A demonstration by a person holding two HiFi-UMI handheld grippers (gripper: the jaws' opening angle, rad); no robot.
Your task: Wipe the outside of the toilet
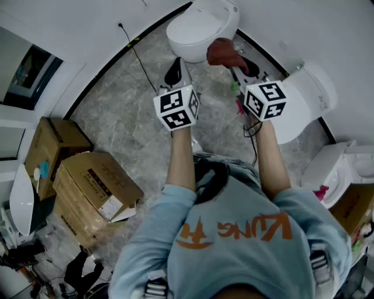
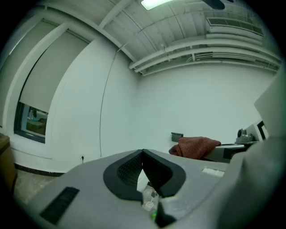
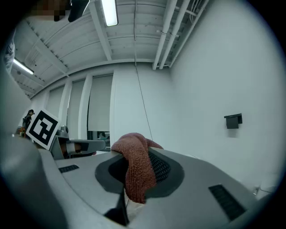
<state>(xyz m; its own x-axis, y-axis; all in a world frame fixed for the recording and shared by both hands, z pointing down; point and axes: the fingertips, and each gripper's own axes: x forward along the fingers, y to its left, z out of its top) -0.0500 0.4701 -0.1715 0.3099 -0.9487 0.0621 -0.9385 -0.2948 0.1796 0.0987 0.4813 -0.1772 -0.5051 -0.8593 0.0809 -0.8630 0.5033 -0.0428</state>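
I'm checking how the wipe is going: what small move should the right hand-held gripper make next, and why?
Probably ease the right hand-held gripper forward until the cloth presses on the toilet. Its jaws are shut on the reddish cloth, which sits just beside the white bowl's outer side. Whether the two touch yet cannot be told.

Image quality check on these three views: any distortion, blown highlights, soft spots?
Head view: strong barrel bend, the wall base curves round the toilet; light is even, shadows faint. Left gripper view: fisheye with black corners, ceiling lamp clipped to white. Right gripper view: same dark corners, tube light blown out, red cloth weave stays readable.
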